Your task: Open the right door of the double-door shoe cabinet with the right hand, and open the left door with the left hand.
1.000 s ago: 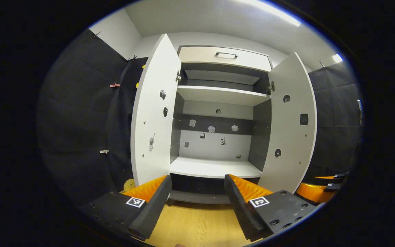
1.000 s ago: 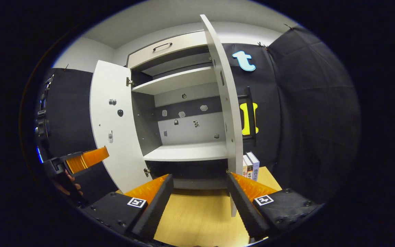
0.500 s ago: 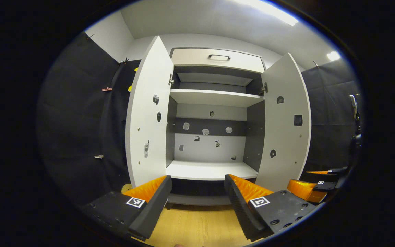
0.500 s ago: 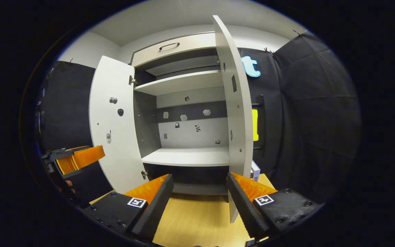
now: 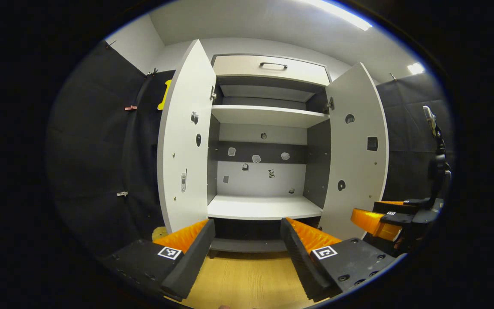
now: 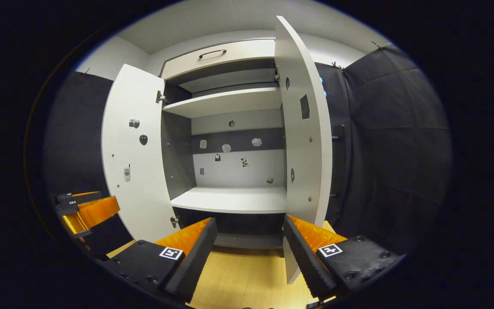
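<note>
The white double-door shoe cabinet [image 5: 264,206] stands with both doors swung out. In the left gripper view the left door [image 5: 182,141] and the right door [image 5: 356,150] frame bare shelves. My left gripper [image 5: 247,257] is open and holds nothing, a short way in front of the cabinet's base. My right gripper [image 5: 380,216] hangs beside the right door's lower edge. In the right gripper view the right door [image 6: 305,128] stands nearly edge-on, just above my open, bare right gripper [image 6: 249,257]. The left door [image 6: 133,150] is wide open, with my left gripper [image 6: 86,212] low beside it.
A drawer with a dark handle [image 5: 272,65] tops the cabinet. Small stickers dot the back panel [image 5: 255,171]. A light wooden surface [image 5: 247,281] lies under both grippers. Black cloth walls close in on both sides. A dark stand [image 5: 438,163] rises at the far right.
The right door has swung further open and now covers the books and wall behind it. The right gripper has drifted inward and upward in the left gripper view. Both grippers stay open.
</note>
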`<state>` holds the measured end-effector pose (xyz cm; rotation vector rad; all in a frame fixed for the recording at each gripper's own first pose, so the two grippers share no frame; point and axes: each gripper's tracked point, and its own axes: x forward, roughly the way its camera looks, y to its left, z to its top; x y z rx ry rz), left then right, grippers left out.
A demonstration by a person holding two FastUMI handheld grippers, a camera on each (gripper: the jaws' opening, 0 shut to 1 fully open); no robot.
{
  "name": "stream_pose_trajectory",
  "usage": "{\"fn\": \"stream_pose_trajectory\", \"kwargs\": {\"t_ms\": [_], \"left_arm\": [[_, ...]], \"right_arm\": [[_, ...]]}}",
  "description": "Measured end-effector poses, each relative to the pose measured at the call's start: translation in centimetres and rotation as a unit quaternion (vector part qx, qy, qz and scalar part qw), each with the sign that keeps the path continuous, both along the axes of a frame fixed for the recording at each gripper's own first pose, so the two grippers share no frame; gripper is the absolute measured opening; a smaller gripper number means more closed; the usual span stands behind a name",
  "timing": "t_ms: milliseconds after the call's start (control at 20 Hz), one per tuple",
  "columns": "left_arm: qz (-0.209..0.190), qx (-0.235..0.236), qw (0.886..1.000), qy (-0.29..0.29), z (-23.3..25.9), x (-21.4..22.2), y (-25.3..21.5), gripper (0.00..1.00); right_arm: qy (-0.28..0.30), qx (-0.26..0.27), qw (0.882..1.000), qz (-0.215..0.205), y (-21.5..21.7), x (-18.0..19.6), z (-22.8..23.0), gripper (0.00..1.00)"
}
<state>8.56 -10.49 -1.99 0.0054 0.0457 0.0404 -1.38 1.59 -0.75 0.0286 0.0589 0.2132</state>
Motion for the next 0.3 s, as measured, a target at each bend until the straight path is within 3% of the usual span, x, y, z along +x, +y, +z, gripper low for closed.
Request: {"fn": "stream_pose_trajectory", "kwargs": {"t_ms": [300], "left_arm": [[-0.004, 0.006, 1.000, -0.002, 0.2, 0.2, 0.4, 0.95]], "right_arm": [[-0.005, 0.001, 1.000, 0.000, 1.3, 0.2, 0.4, 0.99]]}}
